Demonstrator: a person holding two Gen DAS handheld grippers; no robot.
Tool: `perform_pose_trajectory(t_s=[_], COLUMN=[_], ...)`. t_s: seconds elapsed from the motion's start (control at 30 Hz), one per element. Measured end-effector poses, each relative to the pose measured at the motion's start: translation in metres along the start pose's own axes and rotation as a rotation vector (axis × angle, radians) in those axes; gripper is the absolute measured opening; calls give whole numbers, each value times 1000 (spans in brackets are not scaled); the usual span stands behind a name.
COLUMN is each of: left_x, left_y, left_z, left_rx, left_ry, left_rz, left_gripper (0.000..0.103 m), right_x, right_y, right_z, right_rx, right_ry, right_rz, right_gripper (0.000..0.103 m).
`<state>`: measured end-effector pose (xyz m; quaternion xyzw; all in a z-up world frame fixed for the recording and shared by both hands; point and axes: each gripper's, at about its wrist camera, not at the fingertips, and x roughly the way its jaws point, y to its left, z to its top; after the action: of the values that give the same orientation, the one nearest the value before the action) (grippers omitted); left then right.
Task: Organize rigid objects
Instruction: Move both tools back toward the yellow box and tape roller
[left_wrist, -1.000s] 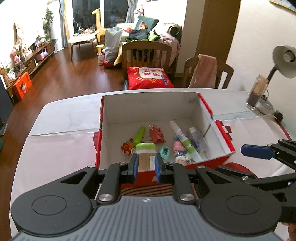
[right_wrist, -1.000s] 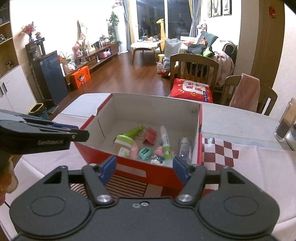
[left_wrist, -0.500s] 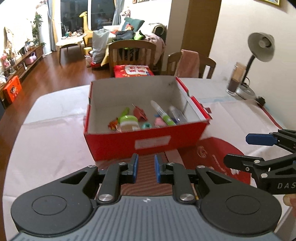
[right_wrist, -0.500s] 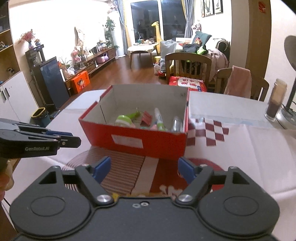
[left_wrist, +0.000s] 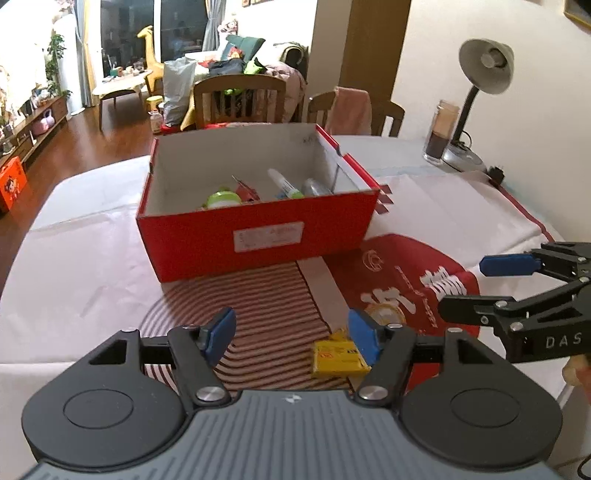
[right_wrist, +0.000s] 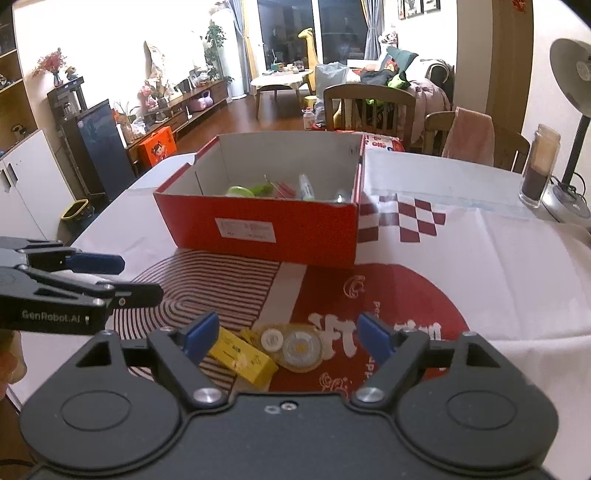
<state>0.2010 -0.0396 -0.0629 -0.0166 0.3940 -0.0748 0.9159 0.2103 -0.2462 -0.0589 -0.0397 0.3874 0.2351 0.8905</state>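
At the left, the left gripper (left_wrist: 291, 334) hangs low over the striped part of the printed red-and-white tablecloth (left_wrist: 92, 266), its blue-padded jaws spread wide and holding nothing. Just beside its right finger lies a small flat yellow packet (left_wrist: 338, 356), flat on the cloth, probably the next thing to collect.

Further back, in the middle of the table, stands the open red cardboard box with a white lining (left_wrist: 258, 236). It already holds a green-capped jar (left_wrist: 221, 199), a white marker with a green band (left_wrist: 284, 184) and a small clear bottle (left_wrist: 316, 186), so it seems to serve as the gathering place.

Toward the right, the right gripper (right_wrist: 286, 334) is likewise spread apart and empty, hovering above the same yellow packet and two round transparent tape rolls (right_wrist: 295, 347) that touch each other near the table edge. Both tools appear poised for a pick, with the loose items well apart from the box. A grey desk lamp (left_wrist: 484, 70) and a glass jar with dark contents (left_wrist: 439, 136) stand at the far right.
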Motion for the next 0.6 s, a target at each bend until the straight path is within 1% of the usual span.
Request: perform_pose_trajectory(t_s=[0.1,0.17,0.23,0.37,0.4,0.43,0.53,0.6], left_x=[2,3,5,15,18,20,29,36], left_y=[-6,-11,-17,-28,-30,-33,-38,-41], left_z=[-7,-13,-18,-27,-29,-31,-39,-43], left_rx=[10,20,34,57,64,68,67,63], left_ry=[2,-3,-2,24,29,34,40,44], left_rz=[-10,-10,-14,-23,-25,-28,-48,-61], left_gripper=[70,78,79,80,81,86,87,91], right_x=[0,1,2,8,10,11,16,21], right_y=[-5,-7,-10,-17,-19,-20,-26,-29], right_z=[-5,-9,-12,-17,-18,-19,-20,-21], right_rx=[1,0,2,13,17,20,23,24], right_ry=[1,1,5,25,28,31,42,51], right_rz=[-6,-9,-7,-8,-6,-6,-12,-17], right_gripper=[85,89,92,94,95,96,99,99])
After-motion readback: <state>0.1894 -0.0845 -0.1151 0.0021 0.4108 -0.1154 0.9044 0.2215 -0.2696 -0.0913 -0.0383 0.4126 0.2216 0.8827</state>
